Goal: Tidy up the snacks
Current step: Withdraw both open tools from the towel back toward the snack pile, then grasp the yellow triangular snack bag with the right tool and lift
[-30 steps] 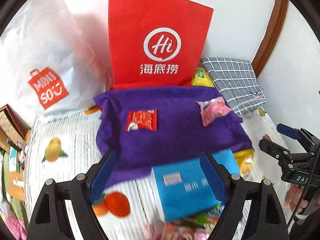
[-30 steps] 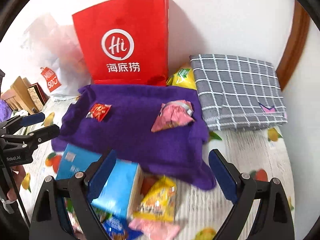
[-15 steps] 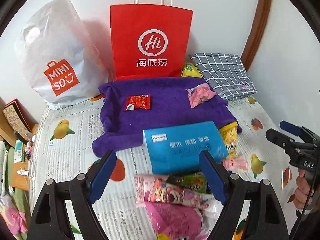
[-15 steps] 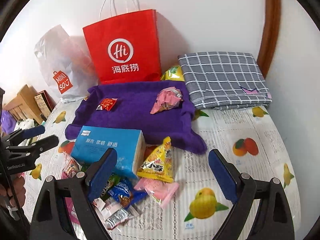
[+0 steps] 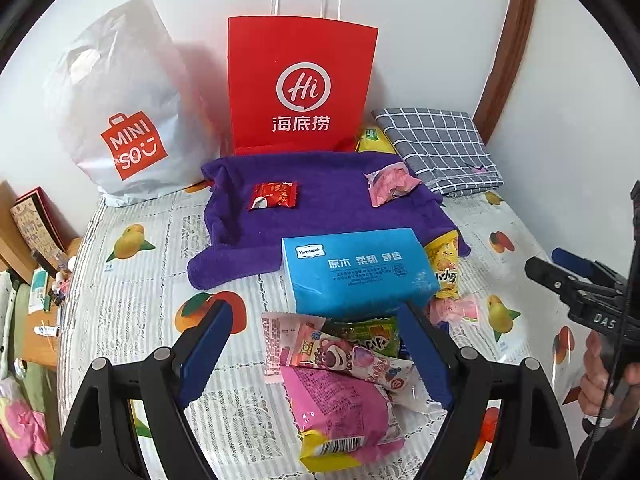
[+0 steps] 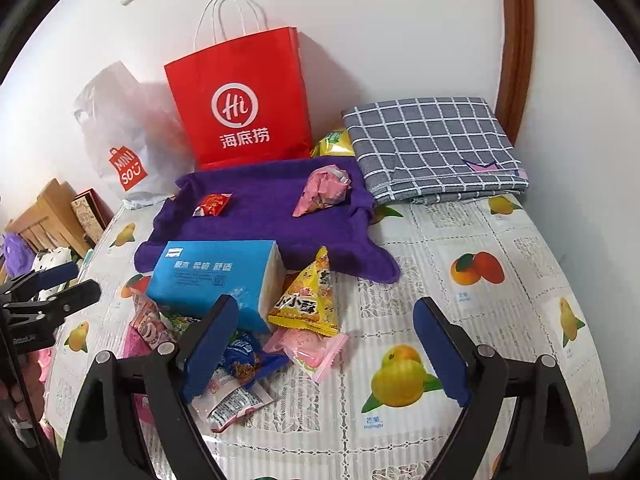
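Observation:
A purple towel (image 5: 320, 208) lies spread on the table with a red packet (image 5: 274, 195) and a pink packet (image 5: 390, 184) on it. At its near edge sits a blue tissue box (image 5: 356, 272). In front of the box lies a heap of snacks: a pink bear pack (image 5: 332, 354), a magenta bag (image 5: 340, 412), a yellow triangular pack (image 6: 310, 296) and a pink candy (image 6: 308, 352). My left gripper (image 5: 312, 316) hangs open above the heap, touching nothing. My right gripper (image 6: 326, 308) hovers over the yellow pack and candy; its jaws are closing, with nothing pressed between them.
A red paper bag (image 5: 300, 88) and a white plastic bag (image 5: 120, 112) stand against the wall behind the towel. A folded grey checked cloth (image 6: 432, 148) lies at the back right, a yellow-green pack (image 6: 334, 142) beside it. The table's left edge (image 5: 80, 280) drops to clutter.
Both grippers have drawn back from the towel, so the tissue box and the snack heap now show in full. The right jaws stand slightly narrower.

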The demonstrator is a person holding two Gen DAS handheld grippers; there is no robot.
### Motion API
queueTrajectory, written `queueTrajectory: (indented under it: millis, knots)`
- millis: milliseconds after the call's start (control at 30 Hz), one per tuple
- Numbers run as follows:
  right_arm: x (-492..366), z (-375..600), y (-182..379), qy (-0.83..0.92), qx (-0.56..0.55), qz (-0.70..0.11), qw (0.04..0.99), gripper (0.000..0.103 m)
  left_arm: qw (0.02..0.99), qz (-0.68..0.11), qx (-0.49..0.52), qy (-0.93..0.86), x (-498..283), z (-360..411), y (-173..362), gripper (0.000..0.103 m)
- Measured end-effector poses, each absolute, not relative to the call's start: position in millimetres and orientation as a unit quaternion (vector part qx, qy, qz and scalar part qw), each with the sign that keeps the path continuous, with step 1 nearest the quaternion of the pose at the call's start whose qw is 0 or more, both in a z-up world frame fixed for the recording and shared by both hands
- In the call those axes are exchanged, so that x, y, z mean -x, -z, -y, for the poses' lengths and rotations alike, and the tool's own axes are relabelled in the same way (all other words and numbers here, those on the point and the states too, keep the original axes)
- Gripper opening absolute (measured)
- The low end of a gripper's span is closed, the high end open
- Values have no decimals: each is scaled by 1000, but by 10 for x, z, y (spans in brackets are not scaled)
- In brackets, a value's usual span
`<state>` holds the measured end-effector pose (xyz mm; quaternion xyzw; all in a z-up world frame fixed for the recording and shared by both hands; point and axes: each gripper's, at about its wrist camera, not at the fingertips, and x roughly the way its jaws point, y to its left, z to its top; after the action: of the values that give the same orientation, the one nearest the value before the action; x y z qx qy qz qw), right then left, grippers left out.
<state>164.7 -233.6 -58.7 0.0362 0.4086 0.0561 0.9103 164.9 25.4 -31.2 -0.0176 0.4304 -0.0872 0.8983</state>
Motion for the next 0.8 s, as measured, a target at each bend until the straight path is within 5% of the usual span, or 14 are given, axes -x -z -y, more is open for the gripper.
queueTrajectory:
  millis: [233, 800]
  knots:
    - [-1741, 2404, 872, -67, -50, -427, 901, 88, 894, -439, 27, 83, -1677, -302, 421, 83]
    - [-2434, 2171, 1386, -83, -75, -464, 879, 62, 884, -458, 40, 83, -1926, -460, 691, 83]
